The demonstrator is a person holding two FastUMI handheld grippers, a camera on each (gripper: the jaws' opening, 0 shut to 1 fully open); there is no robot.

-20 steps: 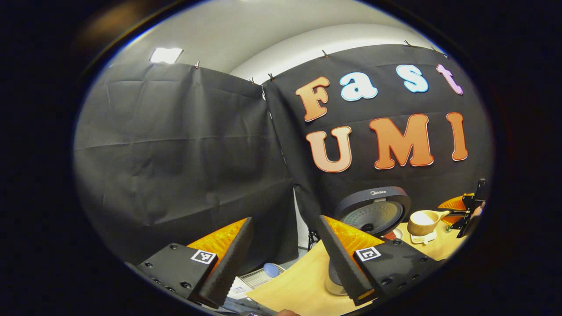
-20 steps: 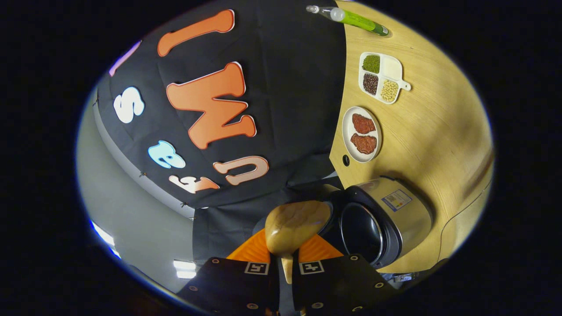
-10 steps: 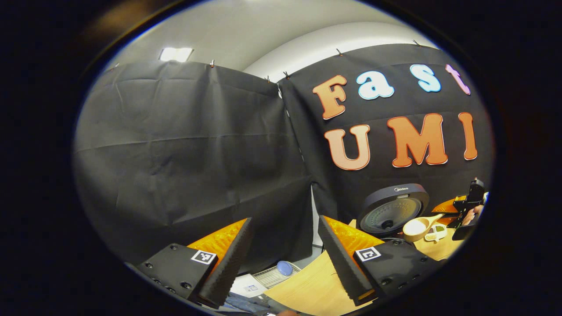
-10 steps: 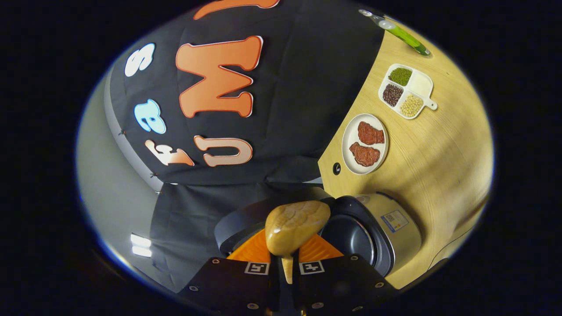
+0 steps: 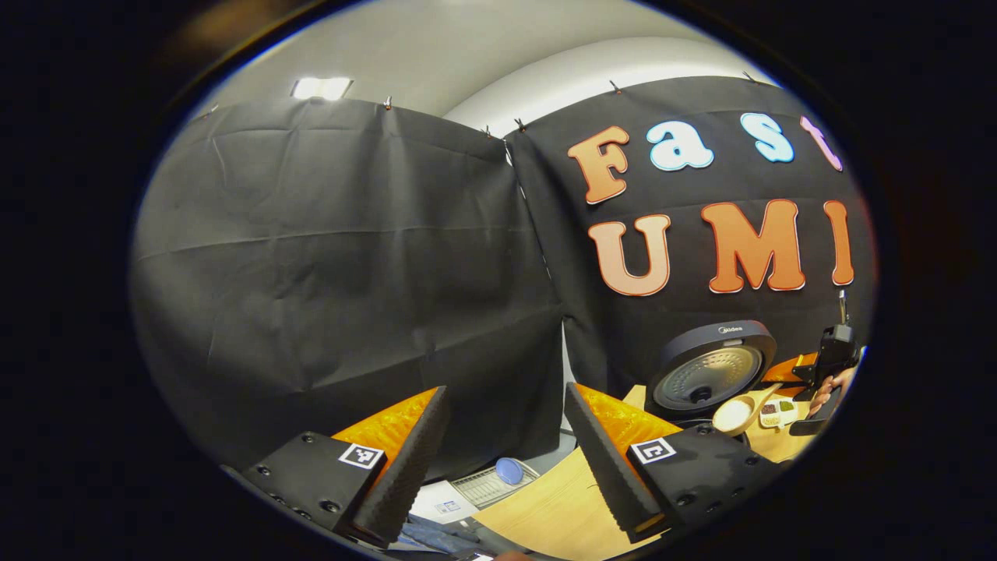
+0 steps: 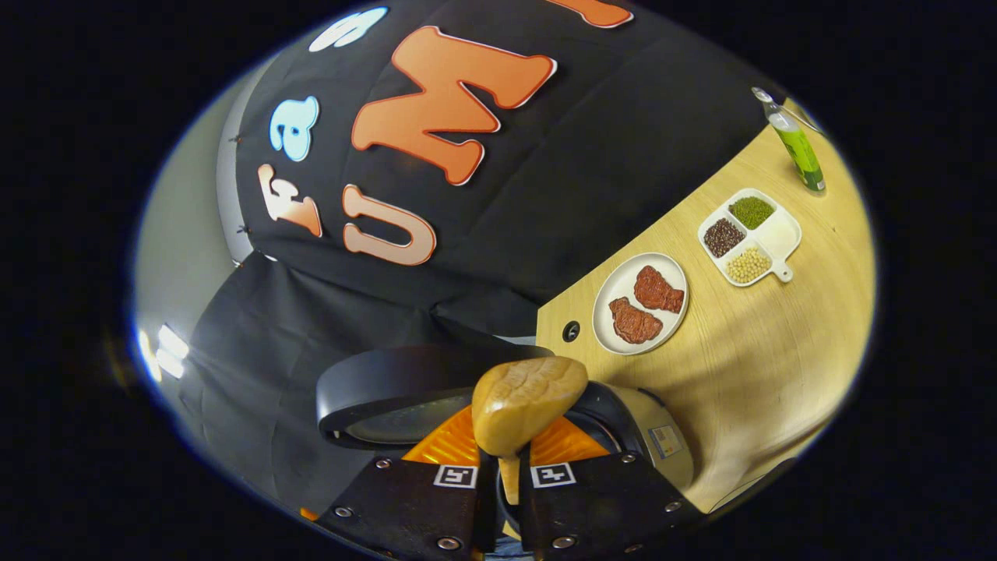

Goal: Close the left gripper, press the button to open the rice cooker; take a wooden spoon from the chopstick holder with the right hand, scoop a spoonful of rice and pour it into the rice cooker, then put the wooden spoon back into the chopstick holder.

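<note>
Wooden spoon: in the right gripper view the wooden spoon (image 6: 528, 401) is clamped by its handle between both fingers, its rounded bowl showing its back and hanging over the cooker's mouth. In the left gripper view the spoon's bowl holds white rice (image 5: 731, 417) and is tilted beside the open lid.

Right gripper: the right gripper (image 6: 510, 477) is narrowed tight on the spoon handle. In the left gripper view it appears far off at the right, with the person's hand (image 5: 830, 385) holding it.

Rice cooker: the rice cooker (image 6: 653, 444) stands on the table with its lid (image 6: 389, 386) swung up and open; the spoon's bowl is just above its inner pot. The left gripper view shows the lid's ribbed underside (image 5: 707, 375).

Left gripper: the left gripper (image 5: 505, 452) is spread wide, holding nothing, well apart from the cooker and raised over the table edge.

Table: a pale wooden table (image 6: 748, 366).

Plate: a white plate (image 6: 640, 303) with two reddish meat pieces lies near the cooker.

Divided tray: a four-compartment tray (image 6: 749, 236) holding green, dark and yellow beans lies farther off.

Bottle: a green bottle (image 6: 794, 143) lies beyond the tray.
</note>
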